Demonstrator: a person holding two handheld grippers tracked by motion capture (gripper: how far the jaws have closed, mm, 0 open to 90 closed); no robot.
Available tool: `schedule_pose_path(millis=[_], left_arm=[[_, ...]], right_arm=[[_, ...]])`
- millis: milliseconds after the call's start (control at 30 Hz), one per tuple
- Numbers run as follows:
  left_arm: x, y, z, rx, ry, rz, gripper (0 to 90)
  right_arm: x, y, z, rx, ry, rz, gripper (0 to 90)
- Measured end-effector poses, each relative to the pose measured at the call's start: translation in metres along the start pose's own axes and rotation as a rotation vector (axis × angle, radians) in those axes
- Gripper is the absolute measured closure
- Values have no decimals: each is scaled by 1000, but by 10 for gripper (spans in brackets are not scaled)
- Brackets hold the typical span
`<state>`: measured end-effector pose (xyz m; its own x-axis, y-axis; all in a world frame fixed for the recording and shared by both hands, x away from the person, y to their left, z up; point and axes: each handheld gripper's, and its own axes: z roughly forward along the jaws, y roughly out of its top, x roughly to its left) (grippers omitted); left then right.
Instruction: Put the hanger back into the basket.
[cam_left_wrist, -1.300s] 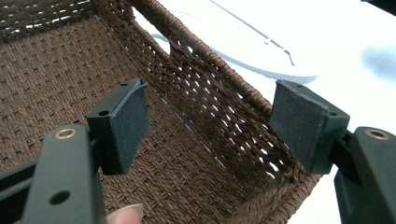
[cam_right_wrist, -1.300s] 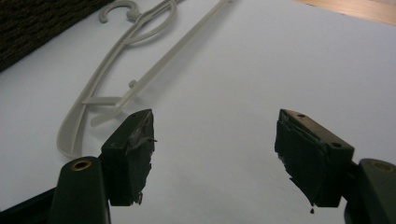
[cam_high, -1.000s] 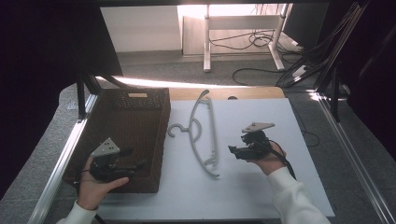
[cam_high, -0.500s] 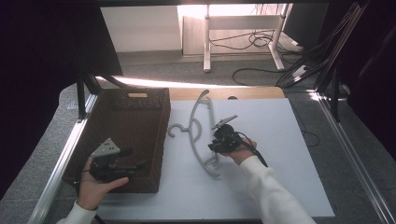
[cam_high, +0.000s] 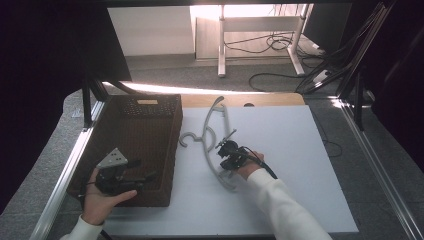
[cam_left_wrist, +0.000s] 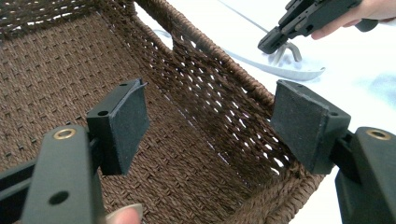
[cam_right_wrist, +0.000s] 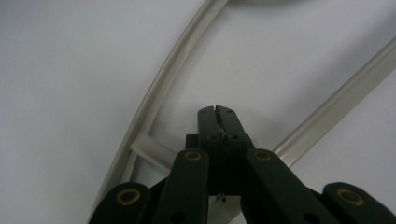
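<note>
Grey hanger (cam_high: 216, 145) lies beside wicker basket's (cam_high: 172, 150) edge.

bright window glare on the floor (cam_high: 200, 89) behind; dark, murky side edges; soft, slightly grainy close-ups

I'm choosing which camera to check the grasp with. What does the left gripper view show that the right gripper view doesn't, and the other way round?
Left gripper view: the left gripper with its jaws open over the brown woven basket, and the right gripper seen from outside. Right gripper view: that gripper's jaws close up, just closed, tips together with nothing visible between them, beside a short crossbar. Shared: the pale hanger on the white tabletop.
</note>
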<state>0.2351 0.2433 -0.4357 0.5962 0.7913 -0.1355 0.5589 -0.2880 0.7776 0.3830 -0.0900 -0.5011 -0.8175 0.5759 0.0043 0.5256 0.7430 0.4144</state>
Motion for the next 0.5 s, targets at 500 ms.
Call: schedule_pose_path(millis=[500], left_arm=[[0, 0, -2, -4, -2, -2, 270]], right_arm=[[7, -39, -24, 51, 8, -3, 893]])
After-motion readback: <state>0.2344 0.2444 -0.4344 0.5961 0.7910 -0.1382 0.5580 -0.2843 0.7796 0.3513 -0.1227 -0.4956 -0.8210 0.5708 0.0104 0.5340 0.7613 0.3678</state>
